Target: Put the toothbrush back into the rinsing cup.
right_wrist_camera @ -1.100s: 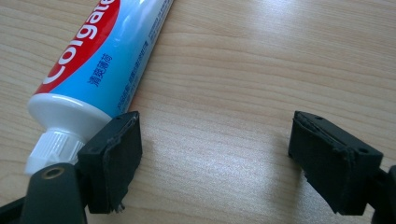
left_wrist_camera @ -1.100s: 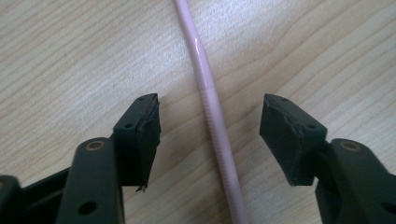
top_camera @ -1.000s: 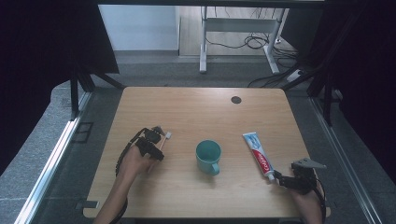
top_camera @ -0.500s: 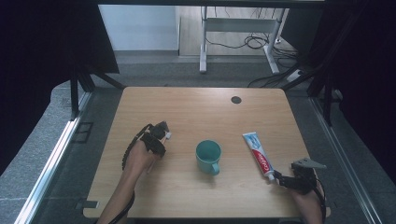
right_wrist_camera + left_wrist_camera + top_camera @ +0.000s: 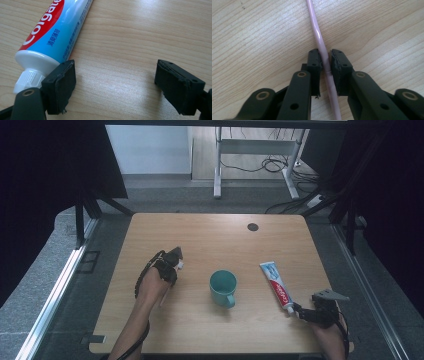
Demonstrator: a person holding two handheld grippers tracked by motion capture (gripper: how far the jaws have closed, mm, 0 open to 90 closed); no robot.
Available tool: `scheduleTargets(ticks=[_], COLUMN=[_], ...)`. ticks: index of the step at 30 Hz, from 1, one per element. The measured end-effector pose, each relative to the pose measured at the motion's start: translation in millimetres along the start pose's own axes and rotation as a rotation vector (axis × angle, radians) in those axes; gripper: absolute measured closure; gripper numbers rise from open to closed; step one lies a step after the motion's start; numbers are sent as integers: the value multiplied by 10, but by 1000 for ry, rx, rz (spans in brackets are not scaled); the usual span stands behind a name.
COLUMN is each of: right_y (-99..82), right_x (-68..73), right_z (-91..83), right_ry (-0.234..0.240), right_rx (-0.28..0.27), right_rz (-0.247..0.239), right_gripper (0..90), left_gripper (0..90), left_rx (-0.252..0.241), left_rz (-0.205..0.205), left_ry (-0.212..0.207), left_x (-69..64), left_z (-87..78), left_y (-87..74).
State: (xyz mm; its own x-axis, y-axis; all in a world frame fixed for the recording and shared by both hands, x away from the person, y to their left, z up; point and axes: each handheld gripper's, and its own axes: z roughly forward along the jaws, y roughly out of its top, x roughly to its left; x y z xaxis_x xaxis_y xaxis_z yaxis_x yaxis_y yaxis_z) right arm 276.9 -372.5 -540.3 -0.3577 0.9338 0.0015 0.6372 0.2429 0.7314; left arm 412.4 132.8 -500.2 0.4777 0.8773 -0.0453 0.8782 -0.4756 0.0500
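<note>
The high view hangs above the near edge of the table [image 5: 200,240], facing forward and down, far enough to take in the whole top and floor beyond. The left gripper view rides close behind its jaws, looking down at a pink stick [image 5: 322,50] between them. The right gripper view sits just as close, its jaws wide, a tube [image 5: 52,32] beside one jaw. That tube [image 5: 276,285] and the tabletop appear in the high view too.

In the high view, the left hand-held gripper [image 5: 172,257] covers most of the pink toothbrush [image 5: 322,47]; its head cannot be made out. The toothpaste tube [image 5: 53,27] runs off the right gripper view's top edge.
</note>
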Motion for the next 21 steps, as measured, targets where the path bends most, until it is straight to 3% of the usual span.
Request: scheduleTargets(ticks=[14,21], right_y=[0,0], right_x=[0,-1], right_z=[0,0], right_ry=[0,1], right_rx=[0,0], right_rz=[0,-2], right_gripper=[168,169], left_gripper=[843,843], left_rx=[-4,-50], left_rz=[31,47], left_ry=[-20,-52], left_x=[18,9], left_z=[-2,-58], left_y=[-19,-29])
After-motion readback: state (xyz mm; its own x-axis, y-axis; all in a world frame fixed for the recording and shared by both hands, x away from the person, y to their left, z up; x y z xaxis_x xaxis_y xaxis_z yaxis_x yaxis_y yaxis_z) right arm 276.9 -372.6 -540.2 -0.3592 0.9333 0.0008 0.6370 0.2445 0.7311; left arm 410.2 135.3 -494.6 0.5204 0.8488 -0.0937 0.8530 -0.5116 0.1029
